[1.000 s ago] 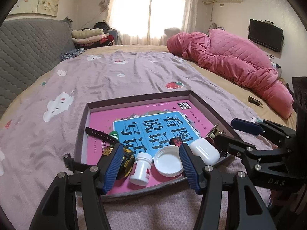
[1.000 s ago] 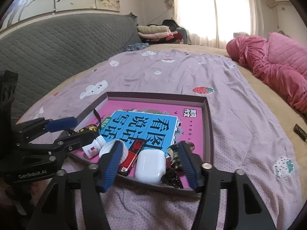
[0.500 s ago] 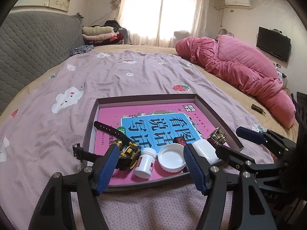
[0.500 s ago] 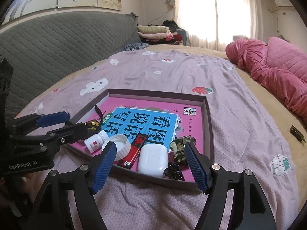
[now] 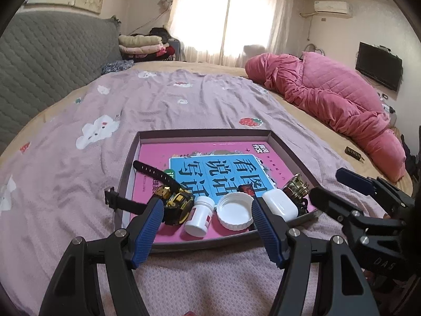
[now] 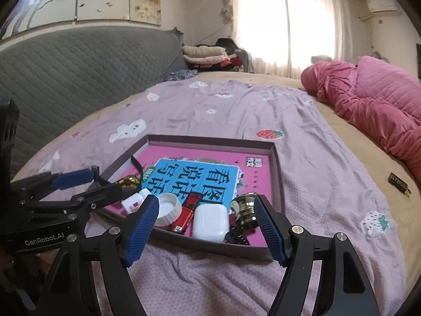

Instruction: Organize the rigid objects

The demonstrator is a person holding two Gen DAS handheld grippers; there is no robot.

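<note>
A shallow purple tray [image 5: 200,132] [image 6: 278,173] lies on the bed with a pink and blue book [image 5: 210,168] [image 6: 200,176] flat in it. Along its near edge lie a black and gold watch [image 5: 173,202], a small white pill bottle [image 5: 200,214] [image 6: 133,202], a white cap [image 5: 235,214] [image 6: 168,209], a red lighter [image 6: 188,208], a white earbud case [image 5: 280,205] [image 6: 210,222] and a gold knob [image 5: 297,188] [image 6: 246,209]. My left gripper [image 5: 206,208] is open and empty just before the tray. My right gripper [image 6: 206,205] is open and empty too.
The tray sits on a lilac sheet with cloud and strawberry prints [image 5: 158,110]. A pink quilt [image 5: 329,100] is heaped at the right. A small dark object [image 6: 398,183] lies on the tan bedding at the right. A grey headboard [image 6: 79,63] runs along the left.
Both grippers have drawn back from the tray and risen a little. The objects in the tray have not moved. Both stay open.
</note>
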